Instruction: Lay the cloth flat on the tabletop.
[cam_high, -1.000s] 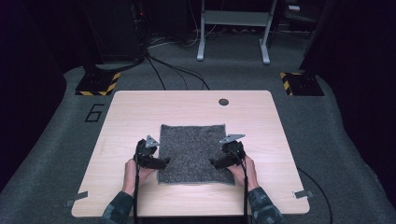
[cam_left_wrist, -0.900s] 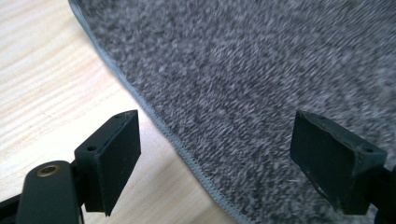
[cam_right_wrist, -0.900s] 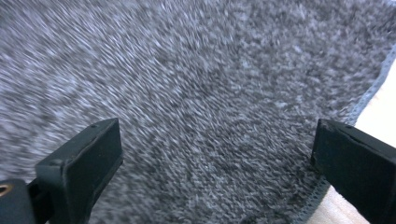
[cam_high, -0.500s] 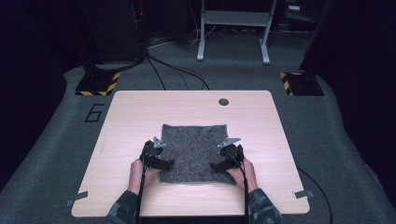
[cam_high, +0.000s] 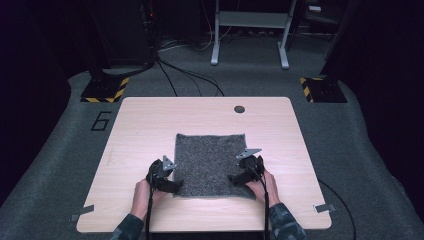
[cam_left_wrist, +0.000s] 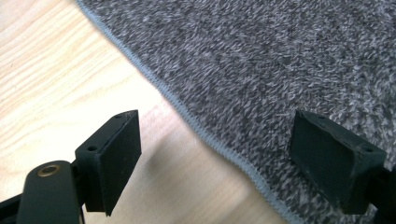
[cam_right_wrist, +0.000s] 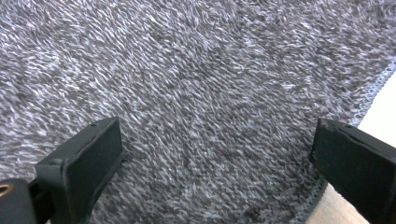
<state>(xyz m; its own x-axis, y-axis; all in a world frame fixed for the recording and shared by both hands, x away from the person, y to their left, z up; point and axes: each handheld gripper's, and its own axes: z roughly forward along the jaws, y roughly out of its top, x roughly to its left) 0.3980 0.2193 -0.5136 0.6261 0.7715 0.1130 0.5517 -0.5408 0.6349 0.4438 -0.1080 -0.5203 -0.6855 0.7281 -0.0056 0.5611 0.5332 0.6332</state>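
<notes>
One grey cloth (cam_high: 212, 165) is laid flat near the table's (cam_high: 145, 125) near edge, flanked at its near corners by two grippers, left gripper (cam_high: 172, 185) and right gripper (cam_high: 234, 178), both spread wide, nothing held.

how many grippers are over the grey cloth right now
2: the left gripper sits at the near left edge of the fuzzy grey rectangular cloth, and the right gripper at its near right edge.

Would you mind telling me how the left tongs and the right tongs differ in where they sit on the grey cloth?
The left tongs straddle the grey cloth's stitched left edge, one jaw over bare table; the right tongs sit over the cloth, its hem by one jaw. The left sits nearer the person in the high view. Both are open, gripping nothing.
</notes>
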